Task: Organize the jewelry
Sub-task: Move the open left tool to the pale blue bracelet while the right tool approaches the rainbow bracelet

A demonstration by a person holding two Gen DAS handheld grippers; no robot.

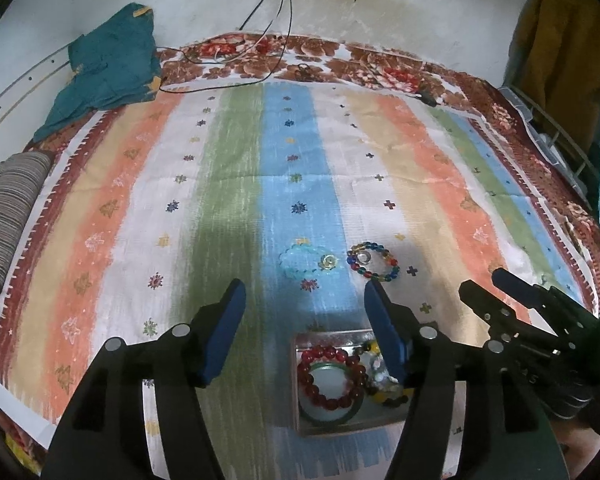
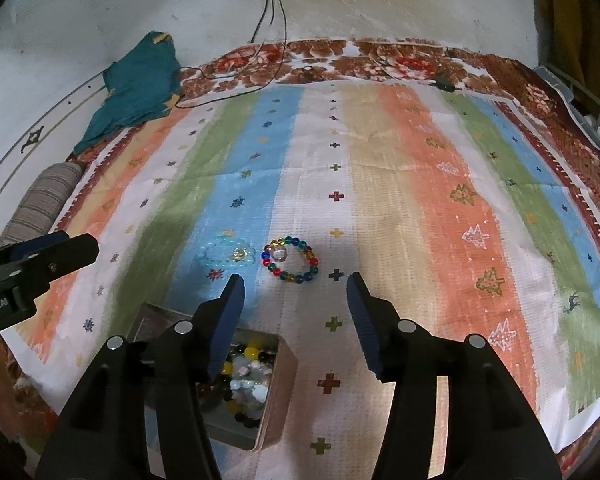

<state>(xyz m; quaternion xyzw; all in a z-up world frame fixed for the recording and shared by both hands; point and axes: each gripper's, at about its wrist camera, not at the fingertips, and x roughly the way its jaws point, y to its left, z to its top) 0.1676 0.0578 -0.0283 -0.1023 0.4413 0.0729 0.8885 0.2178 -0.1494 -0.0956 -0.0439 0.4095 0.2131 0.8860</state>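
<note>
While both the left gripper and right gripper hang spread and empty, the multicoloured bead bracelet and pale blue bracelet lie side by side on the striped bedspread, apparently sorted out of the near tin that holds the red bead bracelet. Nothing blocks either.

Bed, striped cloth, bracelets

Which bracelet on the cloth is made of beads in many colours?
The multicoloured bracelet, lying on the white stripe to the right of the pale blue bracelet, whose beads are all one clear light blue.
</note>
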